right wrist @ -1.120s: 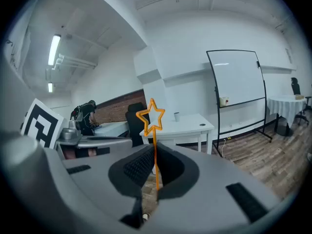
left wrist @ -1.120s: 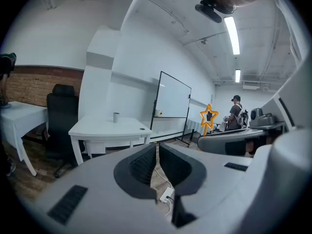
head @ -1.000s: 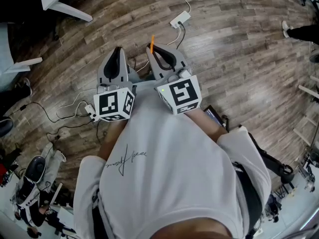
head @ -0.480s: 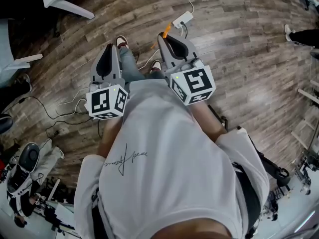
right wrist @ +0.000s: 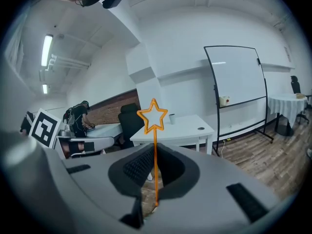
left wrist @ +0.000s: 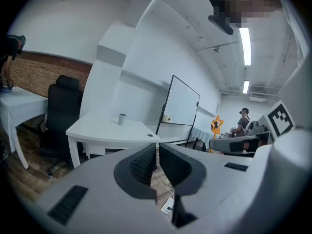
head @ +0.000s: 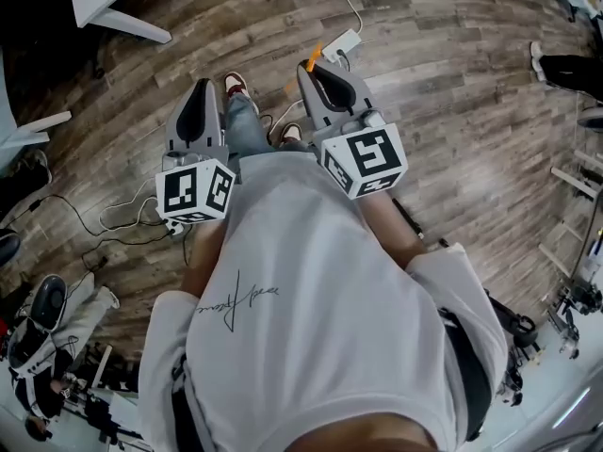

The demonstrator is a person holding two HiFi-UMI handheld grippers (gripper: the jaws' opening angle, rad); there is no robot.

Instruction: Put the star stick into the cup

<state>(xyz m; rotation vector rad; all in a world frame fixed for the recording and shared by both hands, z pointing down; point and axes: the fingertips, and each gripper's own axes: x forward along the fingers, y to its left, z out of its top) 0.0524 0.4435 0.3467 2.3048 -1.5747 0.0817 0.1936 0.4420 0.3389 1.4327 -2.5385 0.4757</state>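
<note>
White table [right wrist: 191,127] behind; star stick [right wrist: 155,155] upright, star up.

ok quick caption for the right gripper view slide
Right gripper shut on the orange star stick, cup on white table ahead

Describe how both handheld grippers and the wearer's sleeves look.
The left gripper and right gripper match: smooth light-grey plastic shells tapering to two curved jaws lined with black ribbed pads. Each carries a white cube printed with black square markers at its rear. The person wears a white shirt with white sleeves and a dark handwritten-style mark.
</note>
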